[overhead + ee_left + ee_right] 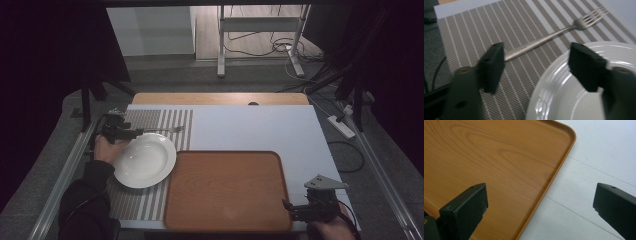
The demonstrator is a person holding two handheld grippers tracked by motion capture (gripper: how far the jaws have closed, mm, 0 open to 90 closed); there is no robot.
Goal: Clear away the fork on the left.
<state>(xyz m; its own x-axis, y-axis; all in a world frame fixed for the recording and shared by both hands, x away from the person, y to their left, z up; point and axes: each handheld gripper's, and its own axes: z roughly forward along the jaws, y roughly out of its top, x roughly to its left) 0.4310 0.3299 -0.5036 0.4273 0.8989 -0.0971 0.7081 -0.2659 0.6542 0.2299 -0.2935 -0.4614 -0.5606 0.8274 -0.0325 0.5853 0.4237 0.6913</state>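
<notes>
Setting: dark surroundings close in on a pale table [250, 125], with a grey floor and loose cables behind it.
Placemat: a striped placemat [150, 120] covers the table's left part.
Fork: the fork [165, 130] lies flat on the placemat, just beyond the far rim of the plate; whether the two touch I cannot tell.
Fork axis: in the high view its long axis runs nearly left to right across the table, tines toward the right and the table's middle, handle end toward the left gripper.
Plate: a white plate [145, 160] sits on the placemat, its right edge just beside the tray.
Tray: a wooden tray [227, 190] lies at the near middle of the table.
Left gripper: the left gripper [536, 62] stands wide apart, one jaw beside the fork's handle end, the other over the plate's rim, gripping nothing.
Left hand: the left hand [106, 148] is at the plate's left edge, the dark-sleeved forearm reaching up from the near left.
Right gripper: the right gripper [540, 202] is also spread wide and empty, low over the tray's near right corner, one jaw over wood, one over bare table.
Right hand: the right hand [332, 230] sits at the near right edge of the table.
</notes>
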